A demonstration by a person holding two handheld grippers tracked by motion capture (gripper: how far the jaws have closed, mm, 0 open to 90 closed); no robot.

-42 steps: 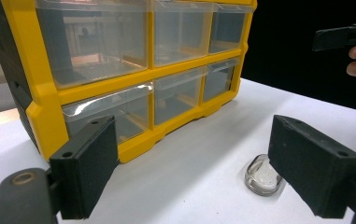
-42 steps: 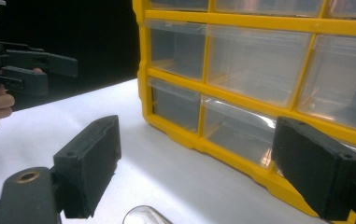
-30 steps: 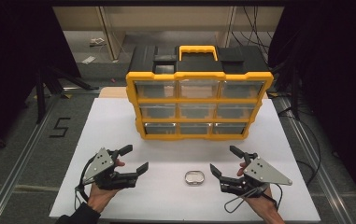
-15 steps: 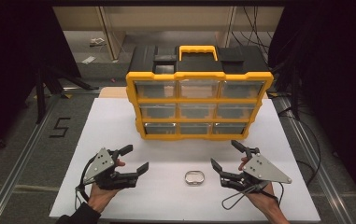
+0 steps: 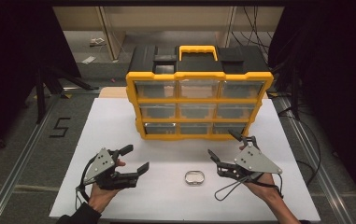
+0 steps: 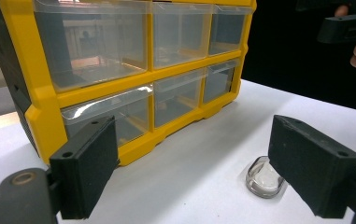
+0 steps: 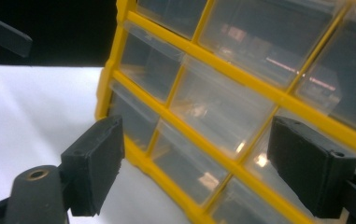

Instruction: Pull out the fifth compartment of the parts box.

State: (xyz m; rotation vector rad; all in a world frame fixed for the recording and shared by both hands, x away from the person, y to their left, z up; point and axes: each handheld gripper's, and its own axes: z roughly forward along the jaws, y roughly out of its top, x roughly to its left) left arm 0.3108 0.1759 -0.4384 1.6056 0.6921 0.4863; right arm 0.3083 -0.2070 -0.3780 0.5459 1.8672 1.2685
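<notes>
Small clear dish (image 5: 195,178) sits on table (image 5: 119,126) between two spread-jawed tools.

Each hand carries a black two-jaw gripper, the left gripper (image 5: 137,158) and the right gripper (image 5: 225,146), topped by a grey three-cornered plate with small dark screw holes. Their blocky black jaws show round fastener holes, and thin black cables loop beneath. A dark sleeve (image 5: 78,218) covers the left wrist.
</notes>
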